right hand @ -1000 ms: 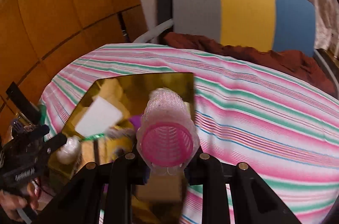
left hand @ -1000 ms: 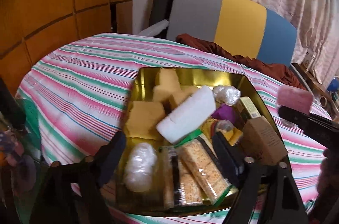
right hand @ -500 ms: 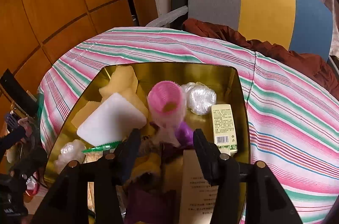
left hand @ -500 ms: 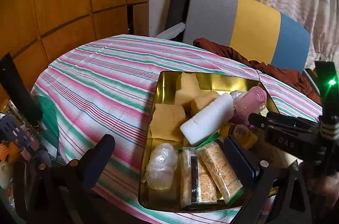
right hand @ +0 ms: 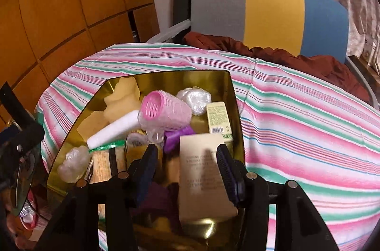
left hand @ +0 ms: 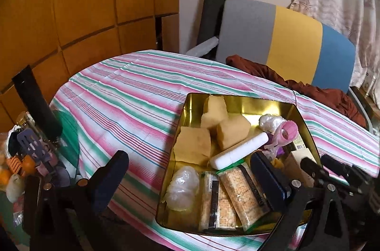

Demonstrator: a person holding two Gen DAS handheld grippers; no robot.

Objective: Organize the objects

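On the striped tablecloth [right hand: 296,123], a pink curler [right hand: 166,112] is seen in the gold tin [right hand: 234,94]; both the right gripper [right hand: 187,168] and the left gripper [left hand: 190,174] are spread, empty

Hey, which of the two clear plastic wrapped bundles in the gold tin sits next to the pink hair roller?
The far bundle, by the tin's back corner, touching the pink roller. The other bundle lies at the near left corner beside the cracker packs.

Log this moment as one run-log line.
right gripper: open, just released | pink hair roller: in gold tin, atop white block | left gripper: open, empty
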